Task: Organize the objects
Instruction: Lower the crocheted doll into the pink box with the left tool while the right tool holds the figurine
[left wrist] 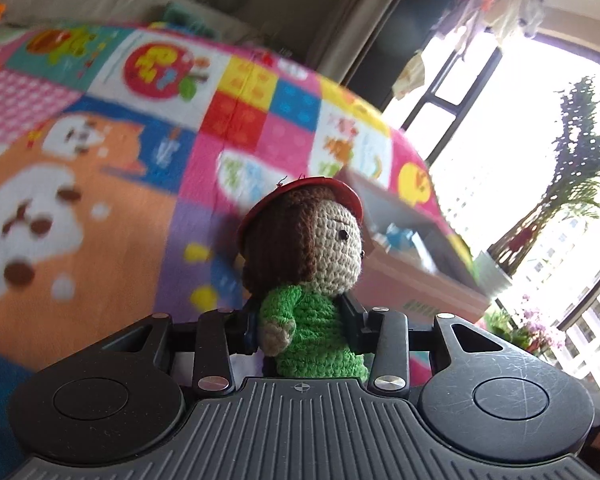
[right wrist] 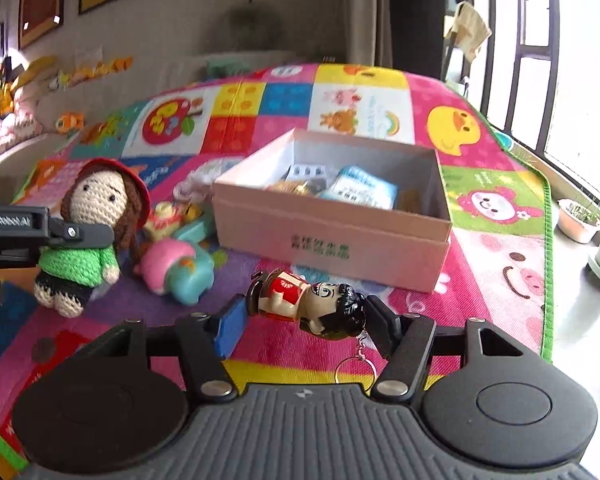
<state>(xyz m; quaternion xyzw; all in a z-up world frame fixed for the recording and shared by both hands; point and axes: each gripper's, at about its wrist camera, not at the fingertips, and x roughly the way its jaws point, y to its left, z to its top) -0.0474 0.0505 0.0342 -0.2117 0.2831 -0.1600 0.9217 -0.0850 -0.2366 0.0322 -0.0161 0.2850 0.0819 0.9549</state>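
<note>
Right wrist shows our right claw (right wrist: 304,320) pinching the figurine (right wrist: 306,304), left claw (left wrist: 300,326) pinching the doll (left wrist: 304,264); we should release low inside the box (right wrist: 332,236).

Play mat (left wrist: 100,168) motion-blurred; crochet doll (left wrist: 312,280) legs hidden behind left tool.

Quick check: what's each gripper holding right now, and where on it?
Left gripper is shut on the crochet doll, around its green torso. Right gripper holds the keychain figure sideways: head against one finger, feet toward the other.
</note>
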